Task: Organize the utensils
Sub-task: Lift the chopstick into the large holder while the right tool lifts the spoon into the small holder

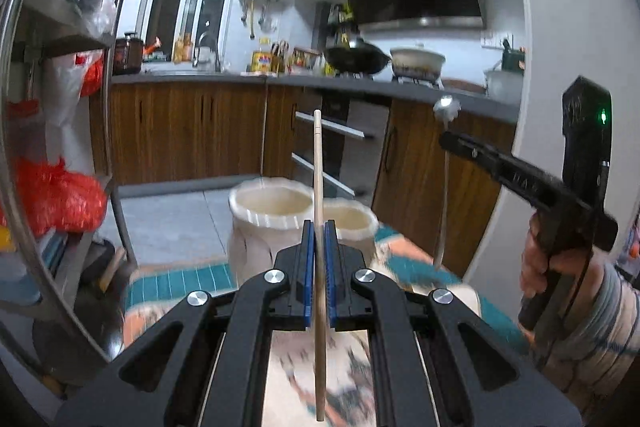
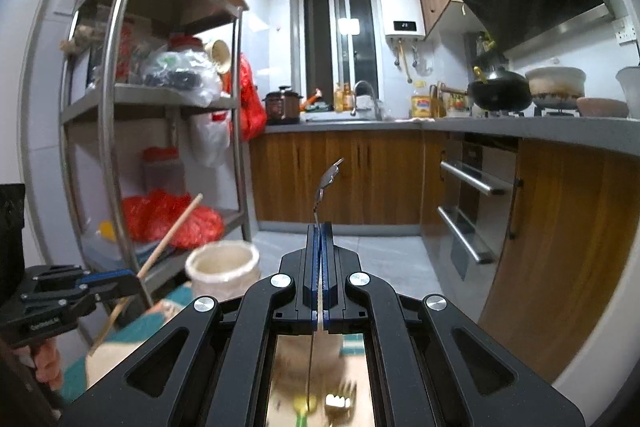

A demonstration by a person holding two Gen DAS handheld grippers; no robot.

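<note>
- Your left gripper (image 1: 319,227) has its blue pads clamped tight on a wooden chopstick (image 1: 318,167), gripped around mid-length so that the stick runs straight along the fingers and pokes out ahead of them.
- Your right gripper (image 2: 320,227) is pinched just as narrowly on a thin metal utensil (image 2: 326,183); its shaped end stands up past the fingertips, and I cannot tell whether it is a spoon or a fork.
- Both pieces are in the air, clear of the cloth, one per hand.
- Two cream holders sit side by side just ahead of and below the left fingertips: the nearer-left holder (image 1: 272,215) and the second holder (image 1: 352,223). They look empty from here, and two pots suggest one kind of utensil to each.
- The patterned tablecloth (image 1: 184,283) lies under them; in the right view more cutlery, blurred, shows below the gripper.
- Judging by this, the carry is under way; each piece needs tipping end-down over its own holder before you let go.
- Beyond are the kitchen counter (image 2: 360,125) and the steel shelf rack (image 2: 236,147), neither in your way.
</note>
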